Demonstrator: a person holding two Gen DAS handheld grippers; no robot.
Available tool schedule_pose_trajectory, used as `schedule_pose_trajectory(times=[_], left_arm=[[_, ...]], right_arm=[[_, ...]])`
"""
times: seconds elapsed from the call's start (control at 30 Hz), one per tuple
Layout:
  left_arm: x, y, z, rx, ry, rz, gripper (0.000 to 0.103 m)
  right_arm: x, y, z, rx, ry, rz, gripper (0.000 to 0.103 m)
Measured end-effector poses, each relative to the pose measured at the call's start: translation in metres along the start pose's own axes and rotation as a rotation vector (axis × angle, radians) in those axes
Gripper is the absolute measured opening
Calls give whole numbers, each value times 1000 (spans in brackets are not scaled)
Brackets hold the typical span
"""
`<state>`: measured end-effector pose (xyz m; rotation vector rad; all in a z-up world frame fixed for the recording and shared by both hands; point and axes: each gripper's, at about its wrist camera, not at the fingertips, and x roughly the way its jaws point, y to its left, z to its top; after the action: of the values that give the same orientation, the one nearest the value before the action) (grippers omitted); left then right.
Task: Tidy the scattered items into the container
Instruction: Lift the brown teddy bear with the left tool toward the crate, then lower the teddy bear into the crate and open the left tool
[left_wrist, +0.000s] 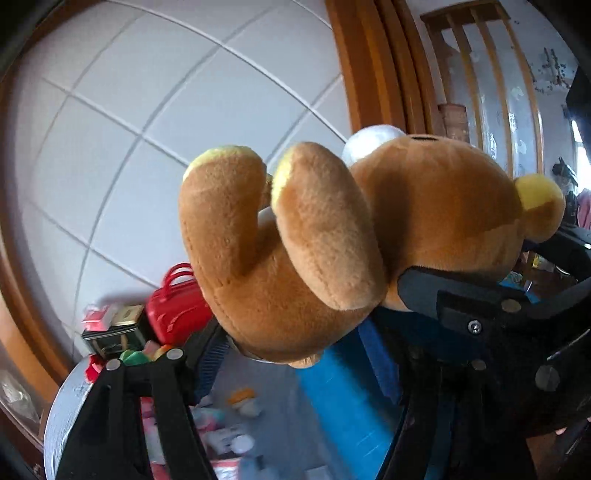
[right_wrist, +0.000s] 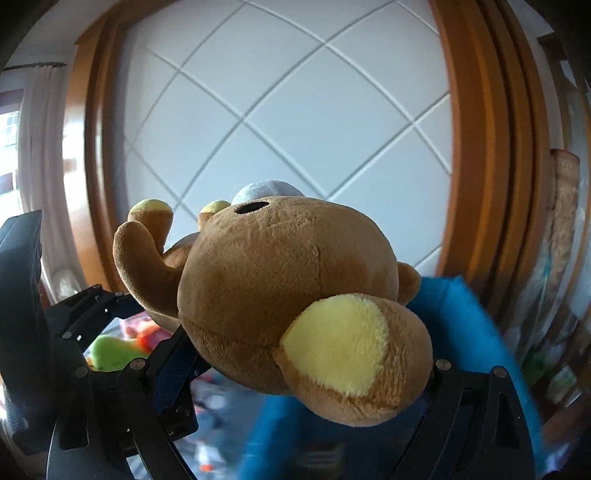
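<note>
A brown plush bear (left_wrist: 332, 229) with yellow foot pads and yellow ears is held up in the air, above a blue fabric container (left_wrist: 343, 398). My left gripper (left_wrist: 306, 325) is shut on the bear's lower body, legs pointing up. My right gripper (right_wrist: 306, 350) is shut on the bear's head (right_wrist: 288, 273) by one ear. The blue container (right_wrist: 461, 332) lies below and to the right in the right wrist view. The other gripper shows at the edge of each view. The fingertips are hidden by the plush.
A red toy handbag (left_wrist: 177, 310), a dark tin (left_wrist: 114, 332) and small colourful toys (left_wrist: 240, 402) lie below on the left. A green toy (right_wrist: 110, 350) shows low left. A white tiled wall (right_wrist: 295, 110) with wooden frames (right_wrist: 480, 147) stands behind.
</note>
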<state>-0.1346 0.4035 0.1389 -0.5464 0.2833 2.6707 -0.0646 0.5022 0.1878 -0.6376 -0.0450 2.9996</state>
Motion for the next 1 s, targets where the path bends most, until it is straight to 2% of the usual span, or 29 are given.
schedule_pose_trajectory(times=[0.07, 0.2, 0.3, 0.4, 0.57, 0.8, 0.9, 1.0], left_arm=[[27, -35, 25, -3, 94, 3, 68], [86, -82, 50, -12, 261, -20, 68], [130, -107, 63, -31, 363, -18, 68], [175, -115, 62, -69, 459, -25, 68], [256, -131, 17, -69, 645, -10, 68], [360, -145, -65, -100, 901, -12, 68], [390, -148, -97, -98, 1019, -15, 68], [404, -157, -122, -24, 1089, 17, 68]], right_arm=[[8, -41, 13, -19, 42, -8, 94], [36, -104, 26, -31, 133, -22, 94], [66, -147, 27, 2, 200, -5, 94], [103, -178, 22, 34, 264, 21, 94], [182, -211, -12, 77, 435, 64, 93], [288, -242, -107, 155, 737, 103, 91], [325, -249, -144, 198, 840, 129, 91], [354, -248, -178, 238, 942, 156, 91]])
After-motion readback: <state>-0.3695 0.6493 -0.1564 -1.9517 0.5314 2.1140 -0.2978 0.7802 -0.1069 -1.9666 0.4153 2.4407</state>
